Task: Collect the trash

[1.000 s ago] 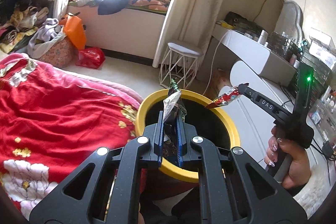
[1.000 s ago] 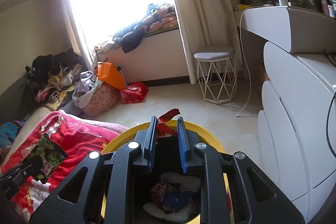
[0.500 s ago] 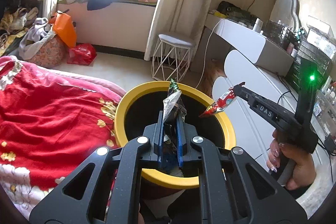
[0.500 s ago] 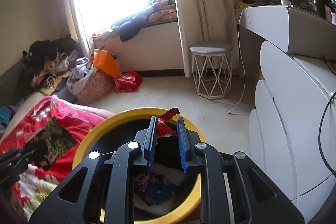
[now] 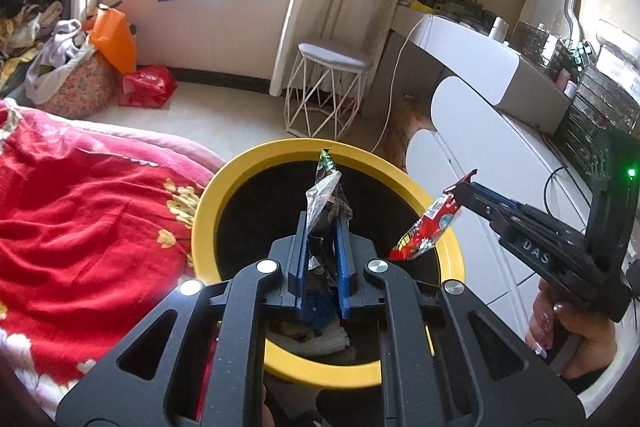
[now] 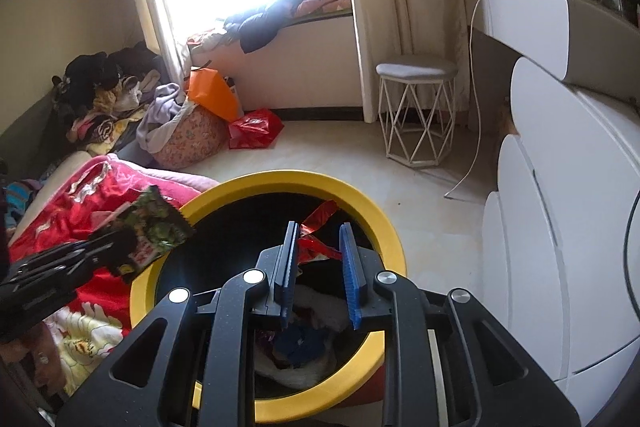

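A yellow-rimmed black bin (image 5: 224,195) (image 6: 372,203) stands on the floor beside the bed, with trash inside. My left gripper (image 5: 323,223) is shut on a green and silver wrapper (image 5: 325,187) and holds it over the bin's mouth; the wrapper also shows in the right wrist view (image 6: 154,227). My right gripper (image 6: 319,227) holds a red wrapper (image 6: 318,227) over the bin, with its jaws spread somewhat and the wrapper against the left finger. In the left wrist view the red wrapper (image 5: 430,227) hangs from the right gripper (image 5: 460,189) above the bin's right rim.
A bed with a red blanket (image 5: 80,219) lies left of the bin. White drawers and a dressing table (image 5: 480,131) stand on the right. A wire stool (image 5: 328,87), a red bag (image 6: 256,129) and heaps of clothes (image 6: 120,107) lie by the window.
Both grippers have moved further over the bin, which now looks lower and larger. The right gripper's jaws have widened around the red wrapper.
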The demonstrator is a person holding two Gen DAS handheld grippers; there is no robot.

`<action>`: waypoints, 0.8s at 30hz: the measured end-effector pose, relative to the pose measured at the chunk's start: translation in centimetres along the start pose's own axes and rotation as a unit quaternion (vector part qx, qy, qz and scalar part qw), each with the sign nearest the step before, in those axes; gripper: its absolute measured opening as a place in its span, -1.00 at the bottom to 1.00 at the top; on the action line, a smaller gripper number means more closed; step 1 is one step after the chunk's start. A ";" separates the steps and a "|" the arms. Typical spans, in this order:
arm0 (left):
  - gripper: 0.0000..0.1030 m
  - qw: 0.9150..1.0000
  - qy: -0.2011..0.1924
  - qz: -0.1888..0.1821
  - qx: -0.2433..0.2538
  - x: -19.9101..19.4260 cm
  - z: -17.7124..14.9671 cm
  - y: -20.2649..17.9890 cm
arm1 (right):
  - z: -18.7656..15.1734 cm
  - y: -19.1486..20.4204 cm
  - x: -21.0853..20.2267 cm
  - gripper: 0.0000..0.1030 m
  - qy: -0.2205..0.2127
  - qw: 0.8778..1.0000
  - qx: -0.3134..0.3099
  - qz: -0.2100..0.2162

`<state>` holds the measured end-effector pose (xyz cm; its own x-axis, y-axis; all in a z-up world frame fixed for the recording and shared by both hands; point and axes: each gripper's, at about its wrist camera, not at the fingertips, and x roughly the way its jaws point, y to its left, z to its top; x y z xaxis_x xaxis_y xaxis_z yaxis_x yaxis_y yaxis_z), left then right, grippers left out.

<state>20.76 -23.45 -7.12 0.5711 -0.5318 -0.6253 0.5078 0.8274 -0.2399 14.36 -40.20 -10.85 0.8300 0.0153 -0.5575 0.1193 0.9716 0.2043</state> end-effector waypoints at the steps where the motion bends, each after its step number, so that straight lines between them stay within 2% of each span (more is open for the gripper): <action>1: -0.75 1.000 0.002 -0.001 -0.002 0.2 0.1 0.1 | -0.1 0.0 0.1 -0.54 0.004 1.000 0.002 0.004; 3: -0.43 1.000 0.004 0.000 -0.005 0.4 0.1 0.2 | -0.1 -0.1 0.2 -0.33 0.007 1.000 0.004 0.005; 4: -0.35 1.000 0.004 0.001 -0.005 0.4 0.1 0.2 | -0.1 -0.1 0.2 -0.27 0.008 1.000 0.004 0.005; 6: -0.01 1.000 0.004 0.001 -0.011 0.3 0.1 0.3 | -0.1 0.0 0.1 -0.15 0.007 1.000 0.006 0.005; 8: 0.14 1.000 0.003 0.000 -0.014 0.1 0.0 0.5 | -0.1 0.1 -0.1 -0.06 0.004 1.000 0.006 0.005; 11: 0.48 1.000 -0.002 0.004 -0.015 -0.5 -0.2 0.6 | -0.1 0.3 -0.4 0.03 0.001 1.000 0.003 0.004; 13: 0.60 1.000 -0.004 0.006 -0.021 -1.1 -0.2 0.8 | -0.1 0.6 -0.7 0.13 -0.002 1.000 0.000 0.002; 14: 0.73 1.000 -0.006 0.010 -0.024 -1.4 -0.2 0.9 | -0.1 0.7 -0.8 0.19 -0.003 1.000 -0.001 0.002; 15: 0.79 1.000 -0.008 0.012 -0.026 -1.7 -0.2 1.1 | -0.1 0.8 -1.0 0.27 -0.005 1.000 -0.002 0.002; 24: 0.79 0.997 -0.042 0.051 -0.042 -6.1 -0.1 2.8 | 0.4 2.8 -3.8 0.67 -0.037 0.999 -0.009 0.001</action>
<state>18.63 -17.86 -4.06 0.6715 -0.4543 -0.5854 0.3902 0.8884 -0.2419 11.77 -37.60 -7.89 0.8682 -0.0001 -0.4963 0.1088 0.9757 0.1901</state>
